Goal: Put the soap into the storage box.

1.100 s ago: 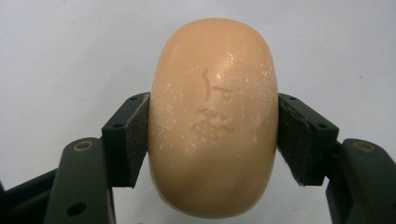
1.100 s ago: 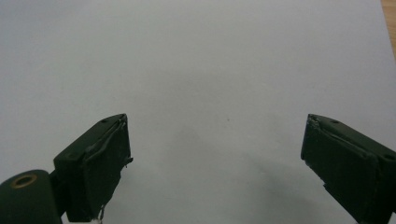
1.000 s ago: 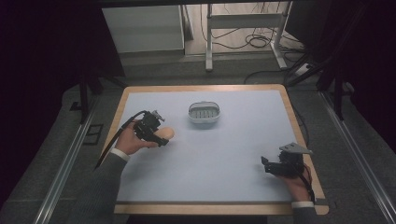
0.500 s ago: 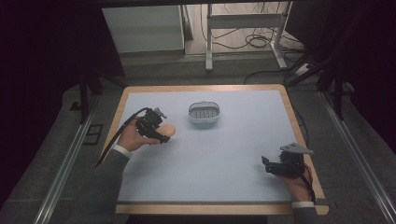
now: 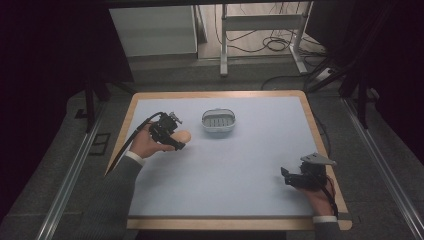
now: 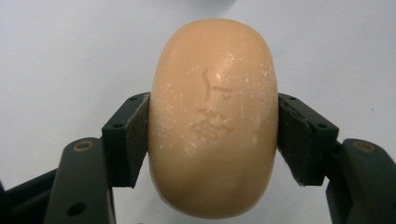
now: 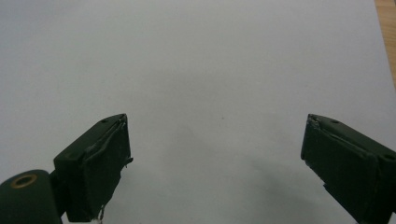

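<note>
The left tongs (image 6: 212, 140) clamp the smooth, peach-coloured oval bar of soap (image 6: 213, 116) across its middle above the desk (image 5: 240, 165); it looks firm, light and probably slippery, while the right tongs (image 7: 224, 168) gape wide, holding nothing

A wood-edged table (image 5: 310, 107) with a pale blue top stands on grey floor (image 5: 60, 165). Behind it — a white cabinet (image 5: 152, 30), a metal frame (image 5: 260, 30), and what appear to be loose cables (image 5: 272, 45). Surroundings are dark.
</note>
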Demonstrator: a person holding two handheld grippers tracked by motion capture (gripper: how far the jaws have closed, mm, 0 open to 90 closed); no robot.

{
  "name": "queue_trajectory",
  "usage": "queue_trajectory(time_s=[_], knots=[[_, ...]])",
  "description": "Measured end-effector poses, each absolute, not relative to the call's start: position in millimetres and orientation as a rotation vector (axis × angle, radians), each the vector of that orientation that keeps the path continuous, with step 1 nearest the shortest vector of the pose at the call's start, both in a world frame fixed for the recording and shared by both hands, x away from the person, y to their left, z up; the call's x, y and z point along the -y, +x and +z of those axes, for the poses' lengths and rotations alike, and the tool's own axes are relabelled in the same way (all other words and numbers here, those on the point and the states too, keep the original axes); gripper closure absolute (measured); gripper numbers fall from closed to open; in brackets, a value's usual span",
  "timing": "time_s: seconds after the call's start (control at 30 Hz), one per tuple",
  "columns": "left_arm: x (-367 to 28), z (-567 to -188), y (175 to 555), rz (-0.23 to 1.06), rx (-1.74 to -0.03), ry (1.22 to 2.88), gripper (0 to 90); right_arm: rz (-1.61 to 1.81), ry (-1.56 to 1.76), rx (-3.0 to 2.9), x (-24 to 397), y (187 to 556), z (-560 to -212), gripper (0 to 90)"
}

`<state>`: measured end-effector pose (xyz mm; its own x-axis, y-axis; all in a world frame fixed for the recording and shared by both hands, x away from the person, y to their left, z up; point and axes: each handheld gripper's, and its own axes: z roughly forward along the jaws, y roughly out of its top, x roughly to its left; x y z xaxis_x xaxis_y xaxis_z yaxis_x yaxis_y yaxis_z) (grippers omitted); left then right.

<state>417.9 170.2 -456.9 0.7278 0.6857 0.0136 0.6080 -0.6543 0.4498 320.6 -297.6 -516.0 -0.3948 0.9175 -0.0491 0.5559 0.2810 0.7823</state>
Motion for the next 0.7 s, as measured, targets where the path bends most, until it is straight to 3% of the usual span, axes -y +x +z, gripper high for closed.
queue_trajectory(time_s=[0.7], knots=[[-154,-454,432,0.272,-0.946,2.549,32.6,0.950,1.323,-2.050,299,321,-516,8.1]])
